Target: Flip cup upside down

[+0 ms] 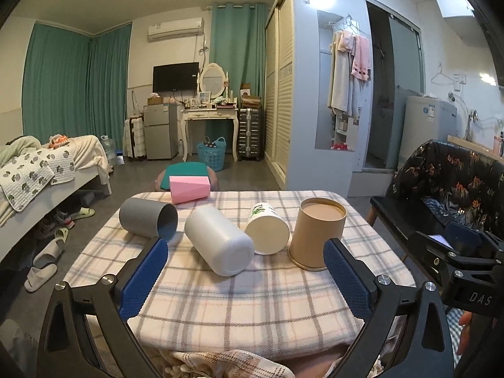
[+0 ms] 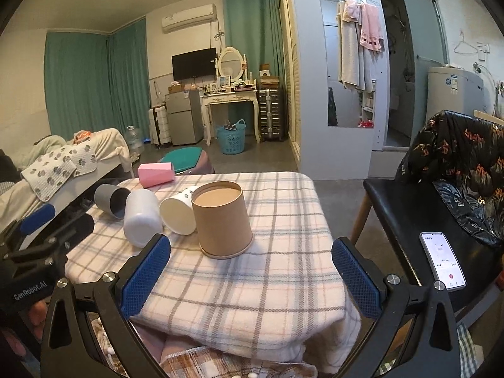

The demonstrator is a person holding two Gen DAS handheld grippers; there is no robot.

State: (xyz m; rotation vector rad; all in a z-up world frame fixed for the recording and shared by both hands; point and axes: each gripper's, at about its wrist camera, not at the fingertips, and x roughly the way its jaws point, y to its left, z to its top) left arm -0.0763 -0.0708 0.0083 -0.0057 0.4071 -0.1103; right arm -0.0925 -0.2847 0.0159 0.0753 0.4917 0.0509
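A tan paper cup (image 1: 316, 233) (image 2: 222, 220) stands upside down on the plaid-covered table (image 1: 239, 299) (image 2: 277, 283). Beside it lie a white paper cup with a green print (image 1: 267, 228) (image 2: 178, 211), a white plastic cup (image 1: 217, 241) (image 2: 141, 217), a grey cup (image 1: 148, 219) (image 2: 111, 200) and a pink cup (image 1: 189, 189) (image 2: 156, 174), all on their sides. My left gripper (image 1: 245, 260) is open and empty, short of the cups. My right gripper (image 2: 252, 260) is open and empty, near the tan cup's base.
A black chair (image 2: 409, 220) with a floral cloth stands right of the table and holds a lit phone (image 2: 442, 261). A bed (image 1: 37, 173) is on the left, slippers (image 1: 44, 261) on the floor. A stool with a green cushion (image 1: 186, 173) sits behind the table.
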